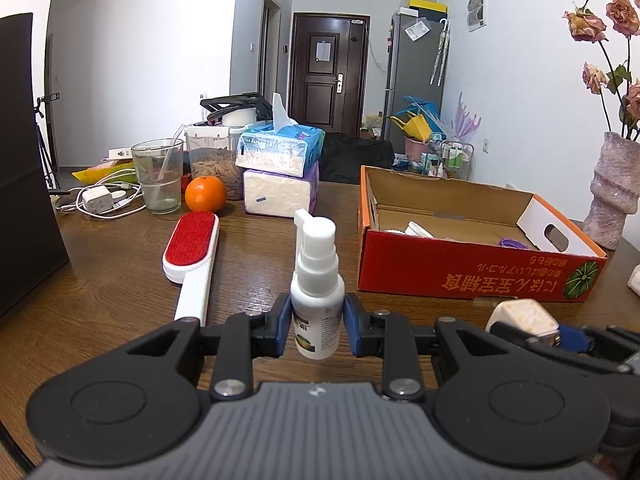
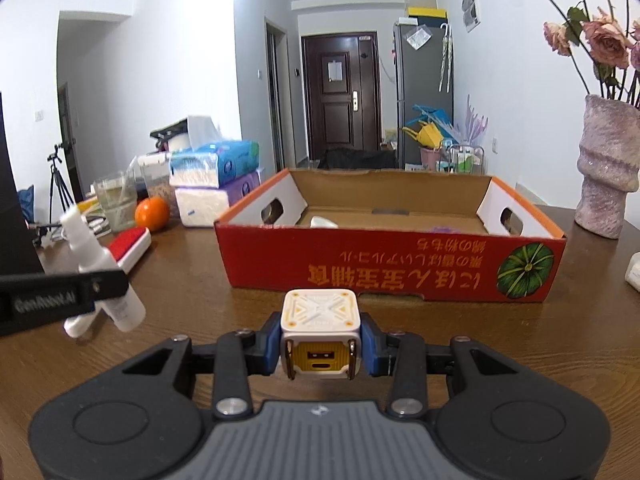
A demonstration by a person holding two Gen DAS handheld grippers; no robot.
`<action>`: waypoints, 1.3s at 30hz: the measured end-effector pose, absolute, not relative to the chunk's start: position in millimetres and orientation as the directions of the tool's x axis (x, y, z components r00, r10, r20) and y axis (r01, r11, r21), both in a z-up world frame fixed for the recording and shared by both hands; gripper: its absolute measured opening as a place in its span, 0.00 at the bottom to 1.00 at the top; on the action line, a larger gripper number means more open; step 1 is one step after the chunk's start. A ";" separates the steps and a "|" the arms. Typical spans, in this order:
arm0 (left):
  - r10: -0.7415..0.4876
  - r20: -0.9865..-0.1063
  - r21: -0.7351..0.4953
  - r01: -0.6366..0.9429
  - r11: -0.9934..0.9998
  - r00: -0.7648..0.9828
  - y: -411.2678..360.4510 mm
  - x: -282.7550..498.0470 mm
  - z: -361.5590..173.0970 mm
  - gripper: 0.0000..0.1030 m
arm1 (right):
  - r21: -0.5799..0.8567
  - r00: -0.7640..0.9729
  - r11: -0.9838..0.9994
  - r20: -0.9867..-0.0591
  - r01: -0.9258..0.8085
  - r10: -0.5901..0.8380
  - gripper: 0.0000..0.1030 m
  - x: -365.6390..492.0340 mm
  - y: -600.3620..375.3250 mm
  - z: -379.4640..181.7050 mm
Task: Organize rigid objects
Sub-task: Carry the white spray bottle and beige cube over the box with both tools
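My left gripper (image 1: 317,328) is clamped on the white spray bottle (image 1: 317,300), blue pads pressing its lower body from both sides with the nozzle standing upright above them, and from the right wrist view the bottle looks lifted clear of the table (image 1: 260,272), though I can't be sure of the gap. My right gripper (image 2: 320,350) is clenched on the small white cube charger (image 2: 319,334), pads on its two flanks, the yellow face with its prongs turned back toward the camera; it seems to sit just above the wood, not resting on it. Straight ahead of both tools is the red cardboard box (image 2: 390,270), open at the top, with a white item or two and something purple already lying inside, too low behind the wall to name. So I judge both pickups done and the carry to the box in hand. The next move calls for raising each piece over the near wall, which stands taller than where either is held, then reaching in past it before letting go. The lint brush (image 1: 192,256) lies on the table left of the bottle, and the orange (image 1: 205,194), glass (image 1: 158,176) and tissue packs (image 1: 280,172) sit beyond it, well apart from the box.
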State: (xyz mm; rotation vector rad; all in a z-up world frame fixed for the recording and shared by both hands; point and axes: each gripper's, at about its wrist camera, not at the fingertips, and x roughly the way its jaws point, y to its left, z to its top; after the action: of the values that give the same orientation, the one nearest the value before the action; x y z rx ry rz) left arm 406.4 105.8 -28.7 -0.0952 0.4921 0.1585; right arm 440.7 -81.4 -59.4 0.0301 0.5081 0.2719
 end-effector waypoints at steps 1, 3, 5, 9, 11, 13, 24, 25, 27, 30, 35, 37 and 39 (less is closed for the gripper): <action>0.131 -0.476 -0.050 -0.176 0.983 0.869 104.6 406.6 -28.9 0.28 | 0.099 0.841 0.963 -0.471 -0.249 0.266 0.37 440.5 -83.2 -58.4; 0.138 -0.472 -0.041 -0.178 0.983 0.871 101.0 406.4 -29.0 0.28 | 0.106 0.847 0.963 -0.459 -0.247 0.268 0.37 440.0 -87.0 -55.6; 0.142 -0.468 -0.036 -0.179 0.983 0.872 97.5 405.5 -28.8 0.28 | 0.114 0.851 0.963 -0.451 -0.245 0.270 0.37 440.2 -90.1 -53.2; 0.139 -0.467 -0.049 -0.183 0.982 0.873 91.6 405.8 -26.6 0.28 | 0.124 0.859 0.961 -0.432 -0.246 0.276 0.37 440.8 -97.8 -48.0; 0.136 -0.463 -0.051 -0.180 0.982 0.876 87.5 405.3 -24.6 0.28 | 0.128 0.864 0.961 -0.420 -0.245 0.276 0.37 441.0 -101.7 -45.2; 0.134 -0.459 -0.055 -0.178 0.982 0.878 82.9 405.3 -22.2 0.28 | 0.133 0.869 0.961 -0.410 -0.243 0.276 0.37 441.3 -105.7 -42.3; 0.127 -0.446 -0.055 -0.169 0.984 0.886 55.8 414.1 -7.4 0.28 | 0.157 0.899 0.964 -0.352 -0.217 0.259 0.37 446.1 -133.2 -29.1; 0.128 -0.441 -0.053 -0.169 0.984 0.888 53.5 415.8 -5.5 0.28 | 0.158 0.903 0.964 -0.346 -0.213 0.256 0.37 447.1 -135.8 -28.2; 0.132 -0.430 -0.051 -0.170 0.984 0.893 47.8 419.8 -2.1 0.28 | 0.160 0.909 0.965 -0.335 -0.207 0.250 0.37 449.7 -141.2 -26.4; 0.129 -0.419 -0.056 -0.168 0.984 0.899 39.2 425.2 1.7 0.28 | 0.164 0.915 0.966 -0.323 -0.199 0.243 0.37 453.6 -148.9 -24.5; 0.127 -0.398 -0.070 -0.168 0.983 0.908 26.8 435.9 7.1 0.28 | 0.174 0.920 0.967 -0.315 -0.187 0.235 0.37 461.9 -159.1 -21.6; 0.127 -0.391 -0.078 -0.170 0.982 0.911 24.0 440.8 9.3 0.28 | 0.175 0.922 0.967 -0.310 -0.186 0.233 0.37 465.1 -161.3 -20.5; 0.124 -0.388 -0.088 -0.171 0.981 0.913 22.2 445.0 10.8 0.28 | 0.175 0.923 0.967 -0.307 -0.184 0.231 0.37 468.7 -163.3 -19.9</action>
State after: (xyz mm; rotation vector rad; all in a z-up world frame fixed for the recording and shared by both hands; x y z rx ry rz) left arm 445.0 22.2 10.8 -0.1215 0.3909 0.1526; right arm 468.7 -163.3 -19.9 0.1444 0.3314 0.2141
